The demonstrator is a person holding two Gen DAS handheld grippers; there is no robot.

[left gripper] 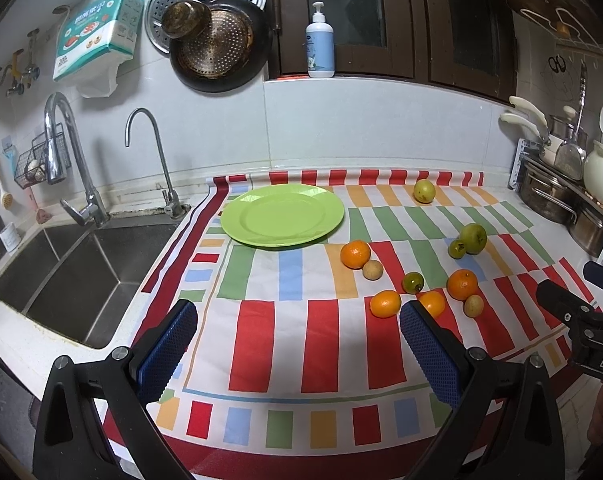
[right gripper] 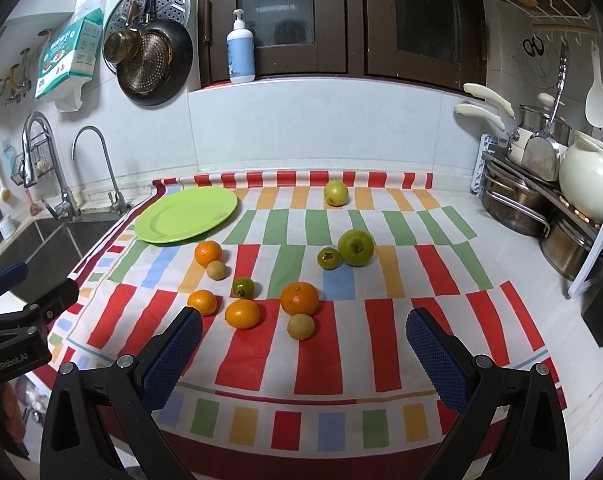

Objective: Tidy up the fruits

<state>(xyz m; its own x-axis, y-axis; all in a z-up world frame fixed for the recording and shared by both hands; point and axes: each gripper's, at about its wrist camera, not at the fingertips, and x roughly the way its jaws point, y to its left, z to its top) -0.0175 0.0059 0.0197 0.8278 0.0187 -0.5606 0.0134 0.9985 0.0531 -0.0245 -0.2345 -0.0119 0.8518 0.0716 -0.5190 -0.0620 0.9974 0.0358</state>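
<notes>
1. A striped cloth of red, green, blue and orange blocks (left gripper: 285,280) is covering a white kitchen counter (right gripper: 513,280) across the middle of both frames; a stainless steel sink (left gripper: 81,276) is sitting at the left, with two curved chrome taps (left gripper: 149,152) rising behind it.
2. A pale tiled wall is running along the upper part; a dark round frying pan (left gripper: 221,48) is hanging at upper left, and a white pump bottle with a blue label (left gripper: 319,44) is standing on the sill of a dark wooden window frame (right gripper: 353,20).
3. A smooth, round, glossy light-green plastic plate (left gripper: 283,216) is lying flat on the cloth, left of centre, bare.
4. The fruits are lying loose on the cloth, right of the plate: dimpled orange tangerines (right gripper: 299,298), a round green apple (right gripper: 356,247), small green persimmons (right gripper: 328,258), tan longans (right gripper: 301,326) and a yellow-green guava (right gripper: 335,193) near the back edge.
5. The left gripper (left gripper: 297,344) is hovering low in its frame, its blue textured pads (left gripper: 165,352) standing wide apart, holding nothing; the right gripper (right gripper: 303,356) is likewise gaping wide over the cloth's near edge, its blue pads (right gripper: 173,364) bare.
</notes>
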